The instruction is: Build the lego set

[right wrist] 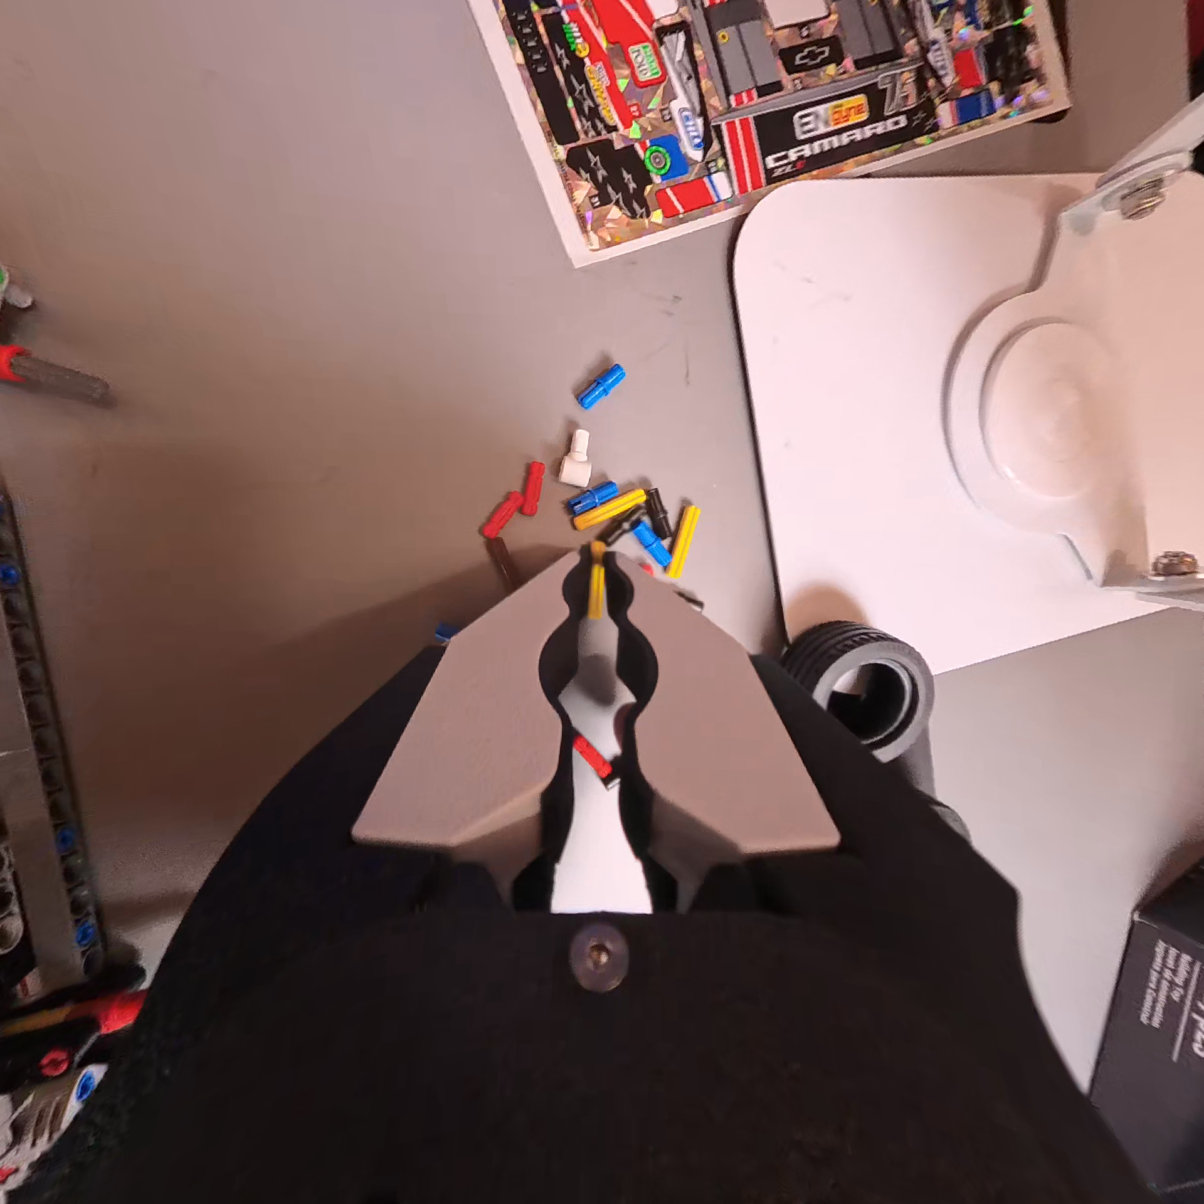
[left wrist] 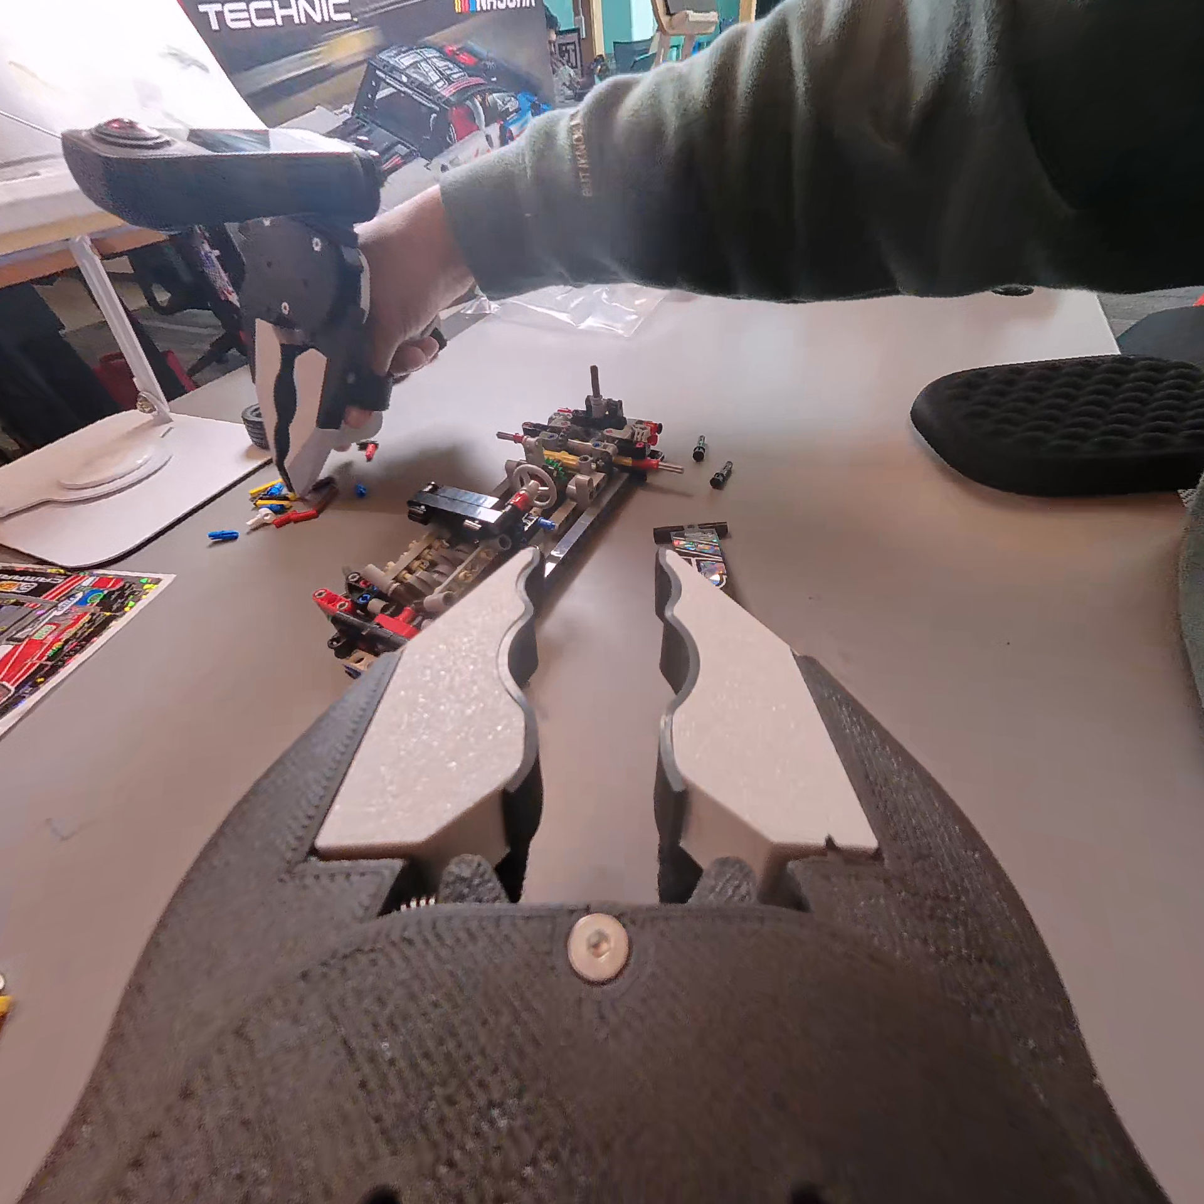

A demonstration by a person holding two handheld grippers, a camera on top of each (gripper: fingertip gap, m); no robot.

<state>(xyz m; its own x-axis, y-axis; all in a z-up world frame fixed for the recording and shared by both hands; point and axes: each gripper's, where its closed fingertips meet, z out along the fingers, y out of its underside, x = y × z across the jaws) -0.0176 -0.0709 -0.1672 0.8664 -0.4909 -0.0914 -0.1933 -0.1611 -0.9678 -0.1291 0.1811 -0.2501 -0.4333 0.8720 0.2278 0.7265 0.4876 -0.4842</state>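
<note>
The right gripper [right wrist: 598, 554] points down into the pile of small pegs [right wrist: 612, 515] on the grey surface [right wrist: 293, 293], its jaws pinched shut on a yellow peg [right wrist: 596, 589] that stands between the tips. The pile spreads toward 12 o'clock of the tips, with a tyre [right wrist: 860, 690] at 4 o'clock. The left gripper [left wrist: 596, 560] hovers with jaws wide apart, holding nothing; the half-built car frame [left wrist: 495, 528] lies at 11 o'clock of its tips, and a sticker sheet [left wrist: 58, 625] at 9 o'clock.

Yellow axle [right wrist: 597, 589], blue pin [right wrist: 600, 386], holographic multicolour sticker sheet [right wrist: 769, 98]
</note>
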